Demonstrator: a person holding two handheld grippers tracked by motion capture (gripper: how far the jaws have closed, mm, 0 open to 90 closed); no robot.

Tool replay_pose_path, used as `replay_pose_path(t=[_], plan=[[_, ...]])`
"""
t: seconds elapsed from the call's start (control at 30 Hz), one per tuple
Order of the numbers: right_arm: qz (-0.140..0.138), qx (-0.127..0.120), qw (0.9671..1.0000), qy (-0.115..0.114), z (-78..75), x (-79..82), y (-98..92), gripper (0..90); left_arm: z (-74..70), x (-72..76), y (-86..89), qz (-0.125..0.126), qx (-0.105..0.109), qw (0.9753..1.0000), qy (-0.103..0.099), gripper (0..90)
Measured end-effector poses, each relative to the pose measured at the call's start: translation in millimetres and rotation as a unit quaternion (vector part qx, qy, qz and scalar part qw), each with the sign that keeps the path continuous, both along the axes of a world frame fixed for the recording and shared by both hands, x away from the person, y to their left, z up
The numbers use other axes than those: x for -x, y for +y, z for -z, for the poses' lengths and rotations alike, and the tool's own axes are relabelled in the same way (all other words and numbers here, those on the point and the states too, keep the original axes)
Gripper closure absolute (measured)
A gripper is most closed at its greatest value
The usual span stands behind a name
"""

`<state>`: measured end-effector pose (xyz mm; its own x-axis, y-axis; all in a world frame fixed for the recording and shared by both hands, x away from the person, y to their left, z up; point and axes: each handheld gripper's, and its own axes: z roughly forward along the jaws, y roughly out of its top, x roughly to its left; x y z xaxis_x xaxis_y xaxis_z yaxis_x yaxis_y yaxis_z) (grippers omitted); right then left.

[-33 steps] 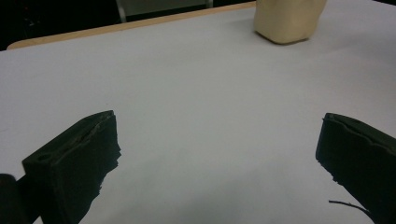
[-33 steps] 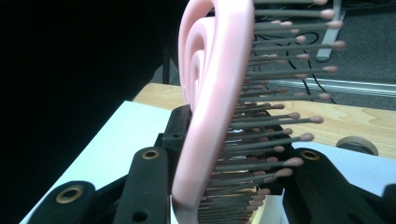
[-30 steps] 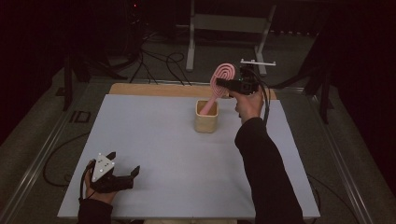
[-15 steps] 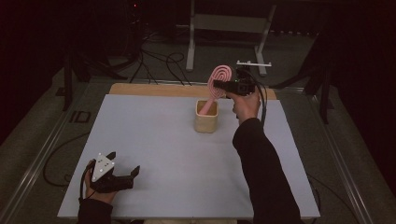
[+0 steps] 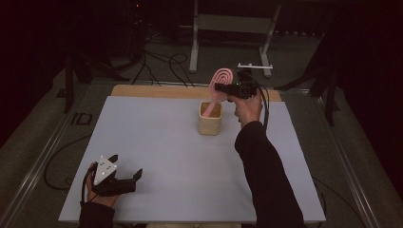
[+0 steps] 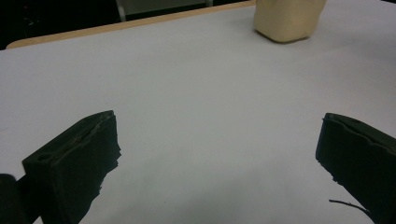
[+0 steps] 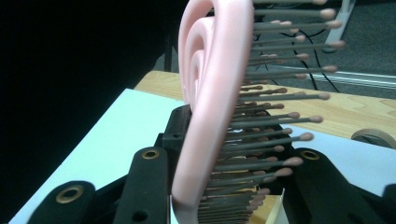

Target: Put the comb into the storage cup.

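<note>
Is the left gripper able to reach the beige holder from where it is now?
Probably yes: the left gripper rests open at the near edge, and only bare table lies before the beige holder, although far away.

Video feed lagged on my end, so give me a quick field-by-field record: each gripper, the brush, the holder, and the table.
right gripper: shut on the pink hairbrush head, raised above the holder
pink hairbrush: tilted, handle end down inside the holder
holder: beige square cup, upright, far centre of the table
left gripper: open, holding nothing, near the table's near left corner
table: pale top, wooden strip along the far edge
</note>
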<state>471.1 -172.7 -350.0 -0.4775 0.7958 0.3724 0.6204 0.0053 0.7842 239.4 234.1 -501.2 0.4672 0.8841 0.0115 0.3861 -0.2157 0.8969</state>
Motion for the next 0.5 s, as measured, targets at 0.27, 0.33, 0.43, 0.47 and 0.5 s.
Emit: replay_pose_path(t=[0.27,0.33,0.43,0.47,0.5], plan=[[0.001,0.004,1.0000,0.005,6.6,-0.2,1.7,63.6,-0.4,0.4,0.1,-0.002,0.000,1.0000,-0.002,0.2],[0.001,0.005,1.0000,0.006,8.1,-0.3,2.3,63.6,-0.4,0.3,0.2,-0.002,0.000,1.0000,-0.002,0.3],[0.002,0.008,0.9999,0.007,9.7,-0.3,2.9,63.6,-0.3,0.3,-0.2,-0.002,0.000,1.0000,-0.002,0.3],[0.001,0.008,0.9999,0.007,10.1,-0.2,3.1,63.6,-0.2,0.3,-0.3,-0.002,0.000,1.0000,-0.002,0.3],[0.001,0.009,0.9999,0.007,10.6,-0.1,3.4,63.6,-0.2,0.4,-0.3,-0.002,0.001,1.0000,-0.002,0.3]])
